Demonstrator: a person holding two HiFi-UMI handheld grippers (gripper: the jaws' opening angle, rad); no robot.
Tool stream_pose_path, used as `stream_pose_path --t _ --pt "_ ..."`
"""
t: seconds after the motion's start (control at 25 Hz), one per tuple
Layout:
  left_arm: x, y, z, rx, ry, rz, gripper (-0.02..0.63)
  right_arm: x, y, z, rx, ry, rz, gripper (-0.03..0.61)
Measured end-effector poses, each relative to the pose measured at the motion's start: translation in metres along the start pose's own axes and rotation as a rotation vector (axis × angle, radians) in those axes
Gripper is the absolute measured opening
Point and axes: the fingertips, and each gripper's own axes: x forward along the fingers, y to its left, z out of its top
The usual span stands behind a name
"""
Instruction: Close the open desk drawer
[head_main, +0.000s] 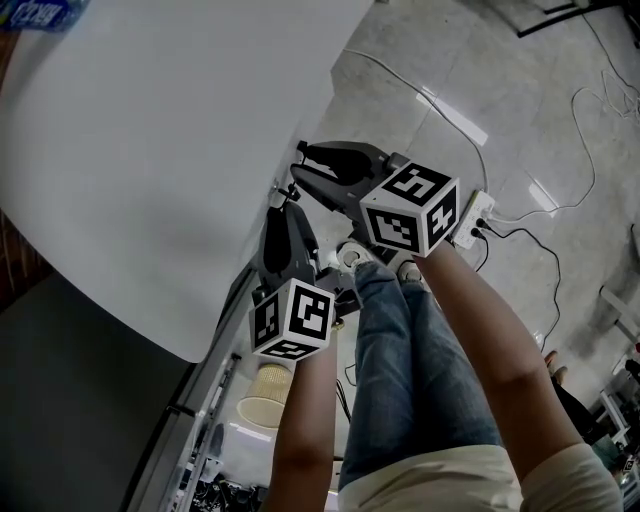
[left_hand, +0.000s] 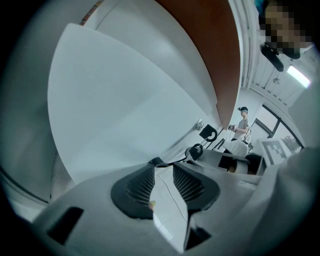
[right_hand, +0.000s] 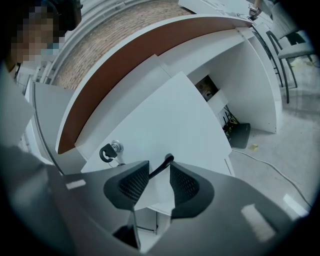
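The white drawer front sits under the brown-edged desk top, with a key hanging in its lock. My right gripper is open at the panel's lower edge; a thin black handle runs between its tips, and the pads do not press it. In the left gripper view a white panel edge fills the gap of my left gripper, whose pads close on it. From the head view, both grippers reach under the white desk top, which hides the drawer.
A power strip with cables lies on the tiled floor. A ribbed beige basket stands below my left arm, and my legs in jeans are between the arms. A black box sits under the desk. A person stands far off.
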Motion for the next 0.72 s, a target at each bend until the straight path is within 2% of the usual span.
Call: stream_pose_path --t 0.72 --pt "0.017 0.02 0.023 -0.002 -0.032 0.027 0.114 0.033 -0.001 0.01 -0.023 0.012 -0.006 0.14"
